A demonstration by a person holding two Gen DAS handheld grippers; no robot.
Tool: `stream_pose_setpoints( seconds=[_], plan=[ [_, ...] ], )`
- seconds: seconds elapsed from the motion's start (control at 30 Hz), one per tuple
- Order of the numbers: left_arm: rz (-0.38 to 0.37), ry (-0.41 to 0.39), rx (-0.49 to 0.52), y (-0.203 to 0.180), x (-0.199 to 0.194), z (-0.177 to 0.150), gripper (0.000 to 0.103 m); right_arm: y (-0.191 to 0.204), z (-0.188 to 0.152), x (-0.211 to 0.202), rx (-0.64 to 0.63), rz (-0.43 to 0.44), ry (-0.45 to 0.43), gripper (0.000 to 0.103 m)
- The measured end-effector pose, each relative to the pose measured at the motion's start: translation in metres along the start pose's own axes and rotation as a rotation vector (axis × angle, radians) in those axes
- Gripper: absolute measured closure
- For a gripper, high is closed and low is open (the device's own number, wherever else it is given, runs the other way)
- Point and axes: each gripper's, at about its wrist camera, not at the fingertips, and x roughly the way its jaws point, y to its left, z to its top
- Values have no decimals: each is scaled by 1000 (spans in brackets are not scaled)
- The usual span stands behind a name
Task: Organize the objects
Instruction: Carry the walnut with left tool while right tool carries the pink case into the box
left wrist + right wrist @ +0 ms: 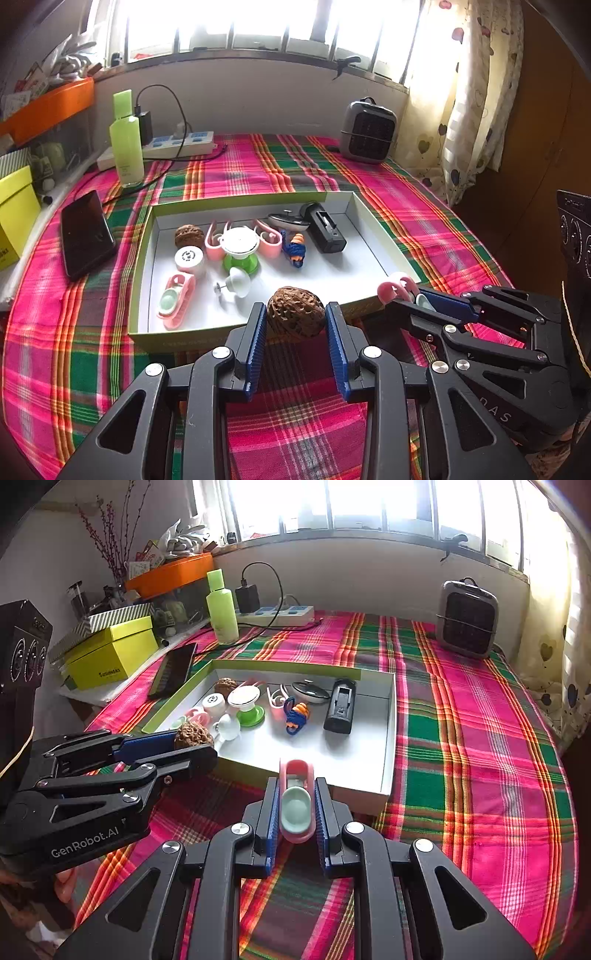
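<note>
- While both of my grippers are hanging just short of the near wall of the shallow box (147, 236), I am carrying one item in each.
- Left gripper (295, 325): the blue pads are clamping a brown walnut (295, 310), one pad on either side. It is sitting over the box's near rim, clear of the floor.
- Right gripper (295, 808): the jaws are nearly together and are pinching a pink clip with a mint cup (295, 805) lengthwise. Its far end is reaching over the box's near wall.
- Progress, as I judge it: most of the sorting is looking done. Already lying in the box are a second walnut (189, 236), a white round cap (189, 258), a matching pink clip (176, 301), a white-topped green stand (240, 251), a white mushroom-shaped piece (238, 282), pink loops (267, 240), a blue and orange cord bundle (295, 249), a black block (325, 229) and an oval dark-and-white piece (288, 219).
- Remaining: placing my two held pieces, probably beside their twins. No other loose small items are showing on the plaid cloth (424, 221).
- A phone (86, 232), a green bottle (125, 144), a power strip (184, 144) and a small heater (367, 129) are standing outside the box; whether they belong to the job I cannot tell.
- Writing: the right wrist view is showing "GenRobot.AI" on the left gripper's body. The yellow box (110, 657) is bearing dark print too small for me to read.
</note>
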Motion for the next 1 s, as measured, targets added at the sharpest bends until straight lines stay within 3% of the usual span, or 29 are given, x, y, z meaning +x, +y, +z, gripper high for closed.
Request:
stream_pose_setpoints(
  seconds=[0.5,1.0],
  plan=[
    [14,12,-6,7,31,26,73,-24,26,24,35,-23,10,84],
    [25,73,3,9,62,28,73,-28,32,56,24,-38,85,84]
  ],
)
